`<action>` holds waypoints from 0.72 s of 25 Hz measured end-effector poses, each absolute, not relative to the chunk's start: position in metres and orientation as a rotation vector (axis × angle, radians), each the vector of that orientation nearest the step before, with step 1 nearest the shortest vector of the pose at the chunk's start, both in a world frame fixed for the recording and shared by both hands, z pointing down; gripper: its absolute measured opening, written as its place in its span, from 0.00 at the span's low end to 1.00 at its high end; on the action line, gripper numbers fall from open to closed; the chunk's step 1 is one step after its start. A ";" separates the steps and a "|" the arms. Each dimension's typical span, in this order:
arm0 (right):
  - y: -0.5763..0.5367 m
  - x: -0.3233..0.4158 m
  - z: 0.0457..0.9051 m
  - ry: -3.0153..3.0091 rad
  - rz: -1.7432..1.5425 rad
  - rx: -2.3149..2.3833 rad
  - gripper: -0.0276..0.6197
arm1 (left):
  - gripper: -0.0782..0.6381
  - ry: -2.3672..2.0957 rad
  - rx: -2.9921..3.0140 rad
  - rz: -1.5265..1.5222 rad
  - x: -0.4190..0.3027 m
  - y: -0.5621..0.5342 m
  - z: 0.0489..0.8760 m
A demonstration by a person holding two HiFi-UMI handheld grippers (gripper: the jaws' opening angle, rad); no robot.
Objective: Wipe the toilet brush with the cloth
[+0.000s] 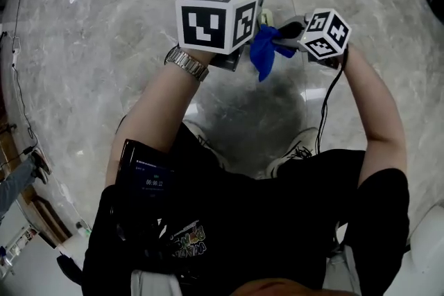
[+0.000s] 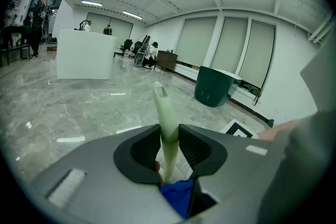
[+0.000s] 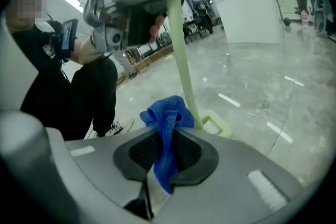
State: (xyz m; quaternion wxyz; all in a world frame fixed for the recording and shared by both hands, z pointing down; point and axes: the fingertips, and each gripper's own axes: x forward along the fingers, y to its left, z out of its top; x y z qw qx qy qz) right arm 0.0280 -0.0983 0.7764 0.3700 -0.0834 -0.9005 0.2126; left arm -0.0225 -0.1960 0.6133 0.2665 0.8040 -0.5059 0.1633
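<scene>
Your left gripper (image 2: 169,136) has its jaws drawn in narrow on the toilet brush (image 2: 167,113), pinching its pale green handle (image 3: 184,50), which stands up past the jaws toward 12 o'clock. Your right gripper (image 3: 165,148) is clamped on the cloth (image 3: 167,118), a blue bunch that bulges above the jaws and hangs down between them. In the right gripper view the handle slants from the left gripper at 11 o'clock down to the cloth's 3 o'clock side; you cannot tell whether they touch. In the head view the cloth hangs at 3 o'clock of the left marker cube (image 1: 215,19), between both grippers, above the grey marble floor (image 1: 104,45). A dark green bin (image 2: 214,86) stands at 1 o'clock in the left gripper view.
</scene>
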 end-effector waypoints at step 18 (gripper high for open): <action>-0.033 0.062 0.773 -2.029 0.604 -0.524 0.13 | 0.28 -1.344 2.082 0.382 -0.033 -0.197 0.629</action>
